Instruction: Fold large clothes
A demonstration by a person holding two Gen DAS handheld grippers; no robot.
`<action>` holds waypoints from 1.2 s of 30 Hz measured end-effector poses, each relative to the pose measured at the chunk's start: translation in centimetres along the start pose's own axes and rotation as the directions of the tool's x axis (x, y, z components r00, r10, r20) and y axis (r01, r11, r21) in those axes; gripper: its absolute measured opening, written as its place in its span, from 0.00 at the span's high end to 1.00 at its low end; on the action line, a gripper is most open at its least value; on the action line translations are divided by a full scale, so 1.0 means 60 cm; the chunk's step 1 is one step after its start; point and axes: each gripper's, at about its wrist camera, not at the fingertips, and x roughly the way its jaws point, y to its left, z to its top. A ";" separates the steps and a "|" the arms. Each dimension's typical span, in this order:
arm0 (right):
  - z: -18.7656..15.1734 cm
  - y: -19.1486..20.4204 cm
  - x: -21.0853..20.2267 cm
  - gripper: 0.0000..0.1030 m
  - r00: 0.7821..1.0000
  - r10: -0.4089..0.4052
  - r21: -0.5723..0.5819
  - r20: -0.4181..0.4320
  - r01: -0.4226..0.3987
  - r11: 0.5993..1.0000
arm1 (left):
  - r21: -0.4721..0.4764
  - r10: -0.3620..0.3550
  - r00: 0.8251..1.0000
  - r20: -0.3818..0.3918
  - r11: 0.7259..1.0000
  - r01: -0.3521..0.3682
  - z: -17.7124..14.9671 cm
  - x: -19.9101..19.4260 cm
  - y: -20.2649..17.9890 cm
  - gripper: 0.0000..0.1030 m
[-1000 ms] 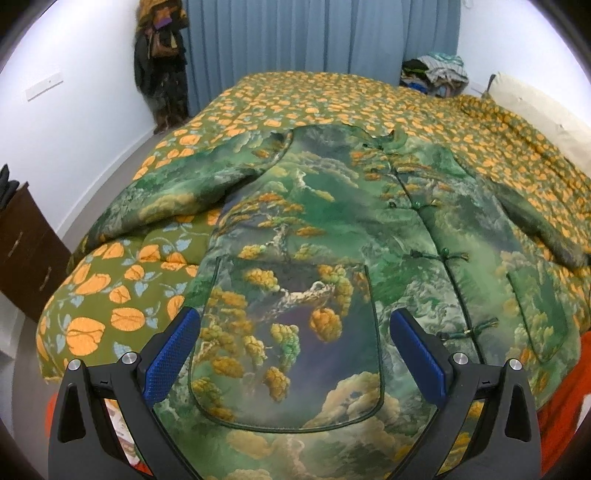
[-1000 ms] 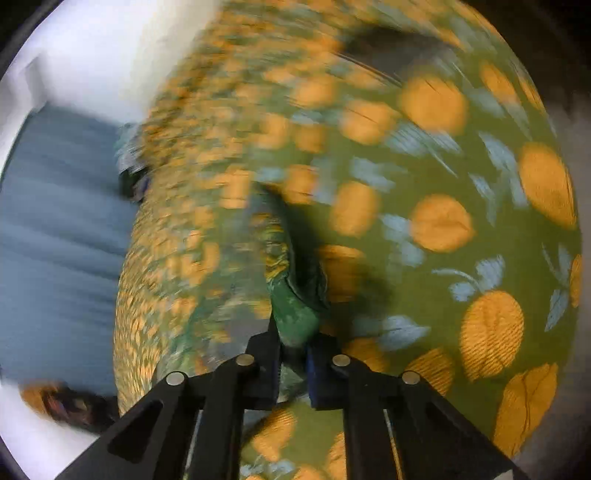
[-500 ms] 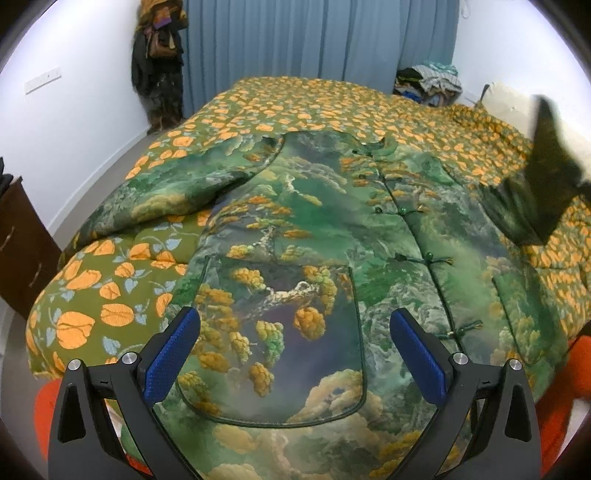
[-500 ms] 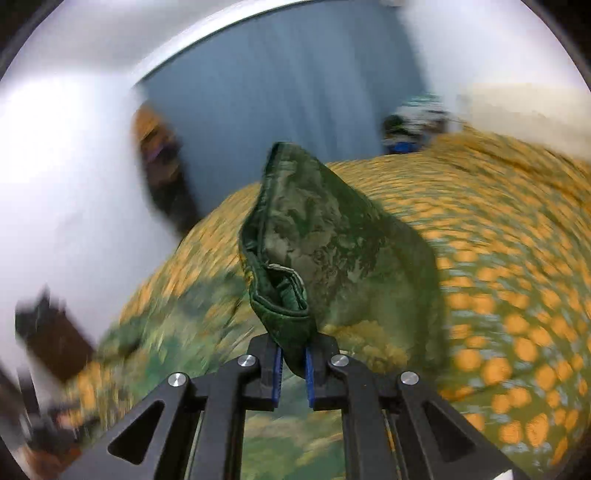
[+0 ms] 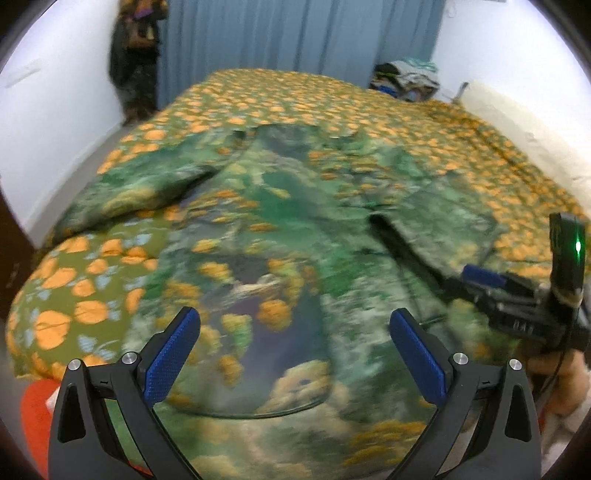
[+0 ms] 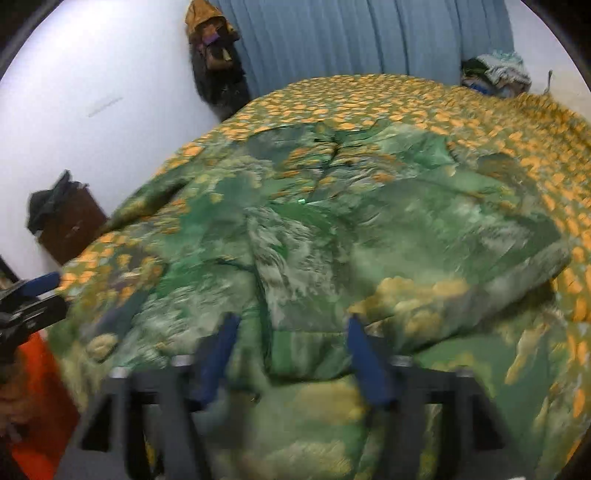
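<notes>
A large green jacket with a tree and cloud print lies front up on the bed, collar at the far end. Its right sleeve is folded inward across the chest; in the right wrist view the sleeve lies flat. My right gripper hovers over the jacket's lower right part. Its jaws are opening with nothing pinched between them, and the picture is blurred. From the left wrist camera the right gripper shows at the right edge. My left gripper stands open above the hem and front pocket, holding nothing.
An olive quilt with orange leaves covers the bed. A clothes pile and a pale pillow sit at the far right. Blue curtains and hanging coats line the back wall. A dark cabinet stands left.
The right gripper lifted the right sleeve off the quilt, swung it across over the jacket and let it go. The sleeve now lies on the jacket's front. The left gripper tilted slightly.
</notes>
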 end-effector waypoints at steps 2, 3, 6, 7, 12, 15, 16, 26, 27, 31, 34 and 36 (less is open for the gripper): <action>-0.008 -0.002 -0.033 0.35 1.000 0.003 -0.006 0.021 -0.003 1.000 | -0.011 -0.089 0.996 -0.029 0.996 0.088 0.018 0.006 -0.011 0.01; -0.015 -0.004 -0.052 0.34 0.999 -0.002 -0.003 0.039 0.002 1.000 | -0.026 -0.158 0.985 -0.062 0.987 0.157 0.030 0.016 -0.021 0.01; -0.034 -0.017 -0.094 0.34 0.997 -0.022 0.023 0.078 0.020 1.000 | -0.102 -0.356 0.920 -0.164 0.934 0.343 0.061 0.060 -0.057 0.02; -0.038 -0.020 -0.101 0.34 0.996 -0.025 0.032 0.086 0.022 0.999 | -0.135 -0.412 0.891 -0.190 0.910 0.392 0.070 0.083 -0.073 0.02; -0.056 -0.033 -0.129 0.34 0.992 -0.024 0.071 0.121 0.016 0.997 | -0.196 -0.437 0.832 -0.342 0.899 0.391 0.088 0.210 -0.140 0.29; -0.055 -0.028 -0.133 0.34 0.990 -0.024 0.052 0.138 0.017 0.999 | -0.228 -0.386 0.833 -0.397 0.920 0.318 0.083 0.264 -0.153 0.42; -0.056 -0.027 -0.135 0.34 0.989 -0.021 0.042 0.143 0.015 0.999 | -0.228 -0.368 0.838 -0.403 0.927 0.298 0.079 0.271 -0.156 0.46; -0.061 -0.037 -0.130 0.34 0.989 -0.014 0.039 0.147 0.008 0.999 | -0.153 -0.261 0.883 -0.389 0.964 0.217 0.092 0.247 -0.180 0.79; -0.060 -0.035 -0.131 0.34 0.989 -0.014 0.034 0.150 0.009 0.999 | -0.144 -0.252 0.887 -0.387 0.967 0.212 0.098 0.244 -0.177 0.79; -0.061 -0.032 -0.134 0.34 0.987 -0.013 0.020 0.159 0.010 1.000 | -0.125 -0.235 0.890 -0.390 0.971 0.202 0.104 0.242 -0.180 0.79; -0.062 -0.031 -0.136 0.34 0.987 -0.007 0.010 0.162 0.006 1.000 | -0.134 -0.234 0.888 -0.395 0.971 0.196 0.103 0.242 -0.158 0.81; -0.061 -0.031 -0.135 0.34 0.987 -0.007 0.003 0.160 0.007 1.000 | -0.138 -0.236 0.891 -0.389 0.971 0.197 0.108 0.239 -0.159 0.83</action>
